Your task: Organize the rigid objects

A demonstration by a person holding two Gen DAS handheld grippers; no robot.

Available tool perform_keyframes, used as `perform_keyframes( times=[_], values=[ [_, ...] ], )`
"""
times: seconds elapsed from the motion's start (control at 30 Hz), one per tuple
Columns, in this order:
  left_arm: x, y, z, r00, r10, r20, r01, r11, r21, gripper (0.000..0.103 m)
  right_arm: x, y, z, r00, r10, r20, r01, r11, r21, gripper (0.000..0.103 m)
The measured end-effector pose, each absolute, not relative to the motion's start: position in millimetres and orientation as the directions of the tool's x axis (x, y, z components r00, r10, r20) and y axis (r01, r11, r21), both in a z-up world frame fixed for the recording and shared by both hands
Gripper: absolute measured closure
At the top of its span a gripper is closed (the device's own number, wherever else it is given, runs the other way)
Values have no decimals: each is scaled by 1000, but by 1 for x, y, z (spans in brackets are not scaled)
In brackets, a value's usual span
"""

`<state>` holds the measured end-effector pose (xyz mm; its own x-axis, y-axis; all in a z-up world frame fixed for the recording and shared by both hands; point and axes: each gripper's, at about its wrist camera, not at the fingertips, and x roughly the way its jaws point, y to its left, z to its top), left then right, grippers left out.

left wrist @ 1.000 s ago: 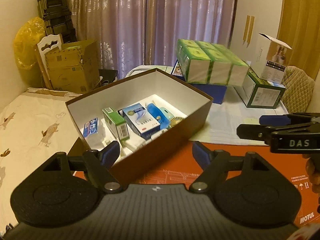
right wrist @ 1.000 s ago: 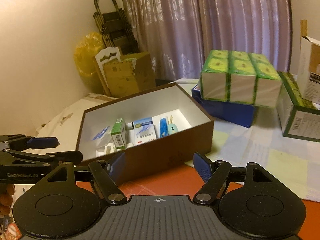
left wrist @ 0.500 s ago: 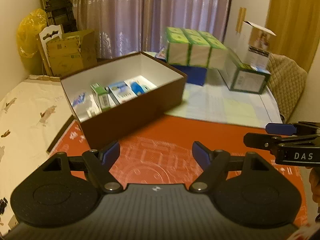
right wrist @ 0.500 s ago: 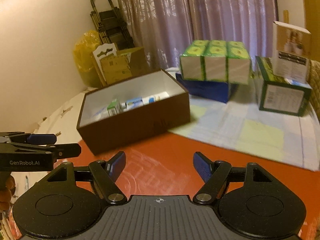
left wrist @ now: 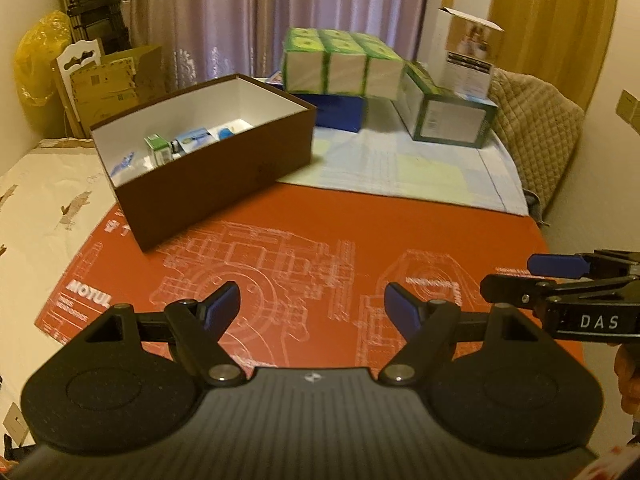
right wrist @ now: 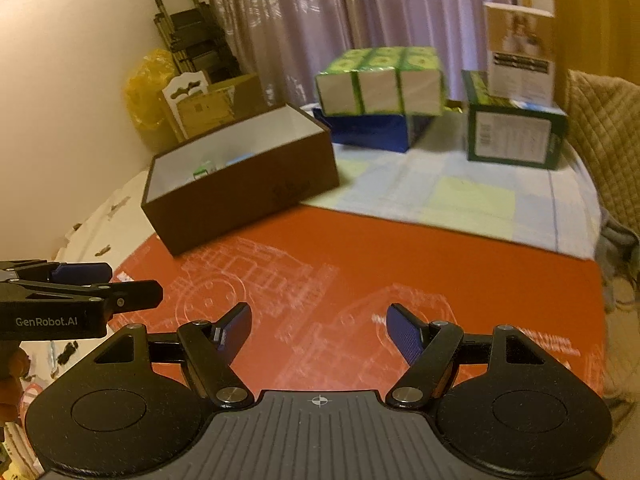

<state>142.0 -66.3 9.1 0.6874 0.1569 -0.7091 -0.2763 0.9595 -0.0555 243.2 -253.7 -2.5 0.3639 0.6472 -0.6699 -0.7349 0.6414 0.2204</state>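
A brown box (left wrist: 224,176) with a white inside stands at the far left of the red mat (left wrist: 320,248). It holds several small packets, among them a green carton (left wrist: 158,148) and a blue one (left wrist: 196,138). The box also shows in the right wrist view (right wrist: 248,196). My left gripper (left wrist: 312,312) is open and empty over the mat, well short of the box. My right gripper (right wrist: 318,328) is open and empty beside it, and shows from the side in the left wrist view (left wrist: 532,280).
Green-and-white tissue packs (left wrist: 340,66) sit on a blue box (left wrist: 340,112) at the back. A dark green carton (left wrist: 452,120) with a tall white box (left wrist: 468,56) stands at back right. Cardboard boxes (left wrist: 116,84) and a yellow bag (left wrist: 36,64) are at back left. A quilted cushion (left wrist: 536,128) lies right.
Both grippers have drawn back from the brown box toward me, so it now looks smaller and farther. Both stay open and empty.
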Motion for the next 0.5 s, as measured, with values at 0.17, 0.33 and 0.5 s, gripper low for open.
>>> perform_keyframes(
  times=[0.17, 0.33, 0.5],
  values=[
    [137, -84, 5, 684, 137, -717, -258, 964, -61, 27, 236, -275, -5, 371, 629, -683, -717, 661, 220, 31],
    [134, -97, 0, 678, 126, -724, -247, 967, -64, 27, 233, -289, -6, 372, 621, -689, -702, 674, 228, 31],
    [130, -103, -4, 671, 122, -732, -248, 967, -67, 27, 230, -294, -9, 367, 616, -697, -697, 678, 232, 31]
  ],
)
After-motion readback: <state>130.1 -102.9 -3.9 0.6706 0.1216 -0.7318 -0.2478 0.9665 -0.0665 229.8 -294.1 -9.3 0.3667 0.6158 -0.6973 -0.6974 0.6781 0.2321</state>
